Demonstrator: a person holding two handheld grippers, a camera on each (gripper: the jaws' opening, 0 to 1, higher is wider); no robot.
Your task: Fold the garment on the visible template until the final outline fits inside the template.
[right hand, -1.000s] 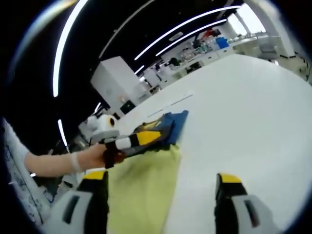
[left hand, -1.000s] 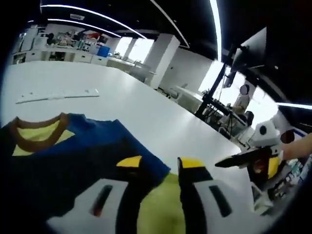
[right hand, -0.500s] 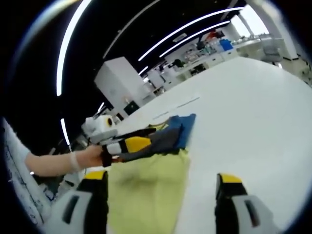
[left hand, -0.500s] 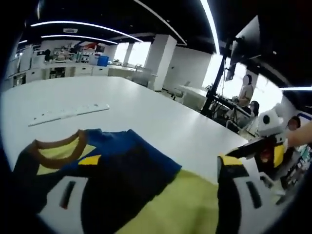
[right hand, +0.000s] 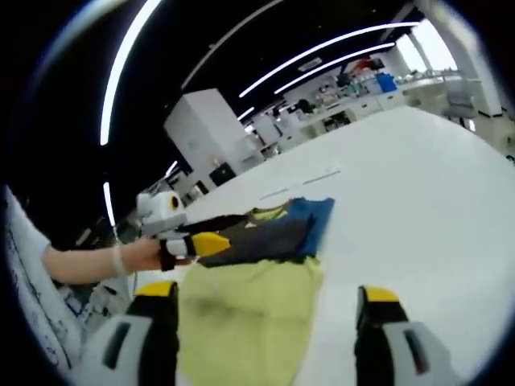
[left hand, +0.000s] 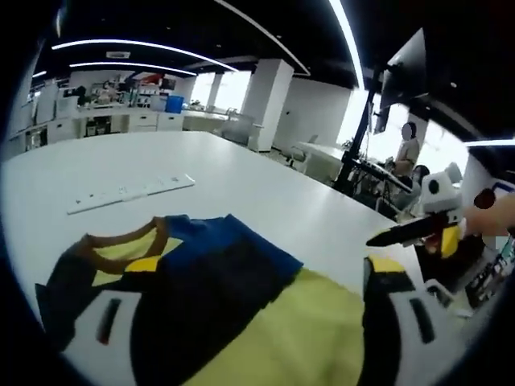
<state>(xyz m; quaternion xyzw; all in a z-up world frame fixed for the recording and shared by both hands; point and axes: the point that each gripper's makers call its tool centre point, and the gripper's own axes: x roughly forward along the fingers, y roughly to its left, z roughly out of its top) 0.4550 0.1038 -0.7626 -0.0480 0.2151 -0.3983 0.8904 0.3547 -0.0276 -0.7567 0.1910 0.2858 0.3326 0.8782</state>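
Left gripper view
Garment: a shirt [left hand: 217, 297] in blue, dark and yellow-green panels with a brown-edged collar, lying flat on the white surface [left hand: 241, 193] – it spreads from 9 o'clock across to 5 o'clock.
Left tongs [left hand: 257, 297]: stand wide, one jaw at 7 o'clock and one at 4 o'clock, with the shirt lying between them; nothing gripped.
Right tongs [left hand: 402, 235]: enter at 3 o'clock, dark tips pointing toward the centre; cannot tell how far apart the jaws are.
Strip: a pale flat strip [left hand: 133, 193] on the surface at 10 o'clock, beyond the collar, apart from the shirt.
Background: a person [left hand: 406, 153] stands at 2 o'clock, far behind the surface.

Right gripper view
Garment: the shirt [right hand: 257, 273] lies at centre – yellow-green part toward 6 o'clock, blue and dark part just above centre.
Right tongs [right hand: 265, 318]: wide apart, yellow-tipped jaws at 7 and 5 o'clock; nothing between them but the cloth below.
Left tongs [right hand: 211, 241]: come in from 9 o'clock, held by a hand [right hand: 137, 257], over the dark part of the shirt; contact with the cloth cannot be told.
Surface [right hand: 418, 209]: white, running out to 2 o'clock.
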